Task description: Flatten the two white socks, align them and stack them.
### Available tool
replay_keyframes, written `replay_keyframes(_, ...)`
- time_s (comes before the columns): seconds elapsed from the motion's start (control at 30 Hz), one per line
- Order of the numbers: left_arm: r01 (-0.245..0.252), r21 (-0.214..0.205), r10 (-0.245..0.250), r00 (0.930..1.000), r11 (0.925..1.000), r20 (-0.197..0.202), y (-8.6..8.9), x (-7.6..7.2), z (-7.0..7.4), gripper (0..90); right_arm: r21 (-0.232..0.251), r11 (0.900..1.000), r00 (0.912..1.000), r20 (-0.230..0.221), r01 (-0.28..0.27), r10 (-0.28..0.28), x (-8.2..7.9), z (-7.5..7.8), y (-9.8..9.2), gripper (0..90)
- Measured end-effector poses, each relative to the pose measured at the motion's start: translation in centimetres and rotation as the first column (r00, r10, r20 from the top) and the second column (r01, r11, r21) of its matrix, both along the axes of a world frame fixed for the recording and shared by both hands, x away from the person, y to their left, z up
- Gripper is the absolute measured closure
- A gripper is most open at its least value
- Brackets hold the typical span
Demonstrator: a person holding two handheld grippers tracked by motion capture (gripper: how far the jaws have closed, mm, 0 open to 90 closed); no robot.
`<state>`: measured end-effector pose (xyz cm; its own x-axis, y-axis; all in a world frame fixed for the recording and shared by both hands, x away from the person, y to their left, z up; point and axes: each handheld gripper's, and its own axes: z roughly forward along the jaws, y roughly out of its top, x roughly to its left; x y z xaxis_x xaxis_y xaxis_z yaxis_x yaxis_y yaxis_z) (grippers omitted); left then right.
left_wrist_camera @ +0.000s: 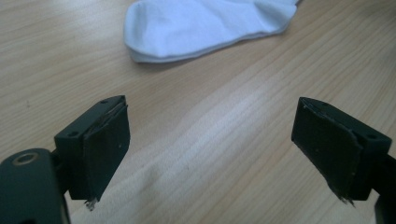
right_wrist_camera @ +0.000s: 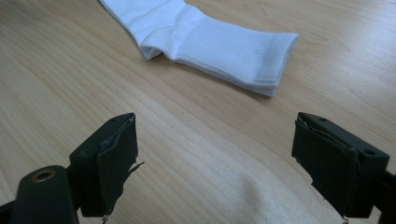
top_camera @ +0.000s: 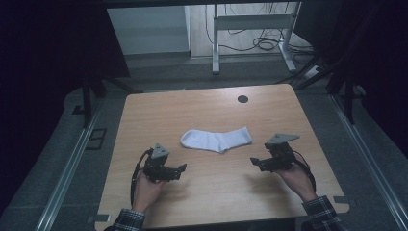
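Ribbed white cloth sock [top_camera: 216, 140] lies on matt wood-grain table [top_camera: 192, 106].

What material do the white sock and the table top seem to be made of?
The white sock looks like soft knitted fabric, probably cotton blend: fine ribs run along its cuff and the surface is matte. The table top looks like light wood or wood-look laminate: straight grain lines, a smooth finish with a faint sheen.

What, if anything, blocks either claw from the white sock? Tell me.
Nothing visible does. Bare wooden table lies between the left claw and the white sock, and likewise between the right claw and the sock. Both claws are open.
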<state>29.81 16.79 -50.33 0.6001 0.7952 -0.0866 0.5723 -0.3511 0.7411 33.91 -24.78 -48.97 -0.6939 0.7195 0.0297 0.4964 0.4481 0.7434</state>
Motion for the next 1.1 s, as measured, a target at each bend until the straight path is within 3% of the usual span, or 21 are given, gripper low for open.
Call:
replay_keyframes(0.67, 0.021, 0.031, -0.020, 0.9991, 0.9993, -0.036, 1.2, -3.7, -2.5, 12.0, -0.027, 0.9994, 0.9991, -0.038, -0.022, 0.021, -2.8, -2.4, -0.8, 13.5)
replay_keyframes(0.87, 0.037, 0.036, -0.035, 0.9980, 0.9987, -0.052, 1.1, -4.3, -3.0, 11.9, -0.055, 0.9976, 0.9980, -0.049, -0.042, 0.039, -3.2, -3.4, -0.6, 11.0)
replay_keyframes(1.1, 0.044, 0.083, -0.039, 0.9973, 0.9956, -0.062, 0.8, -4.3, -3.5, 11.9, -0.118, 0.9899, 0.9952, -0.069, -0.078, 0.070, -3.5, -4.5, -0.1, 8.4)
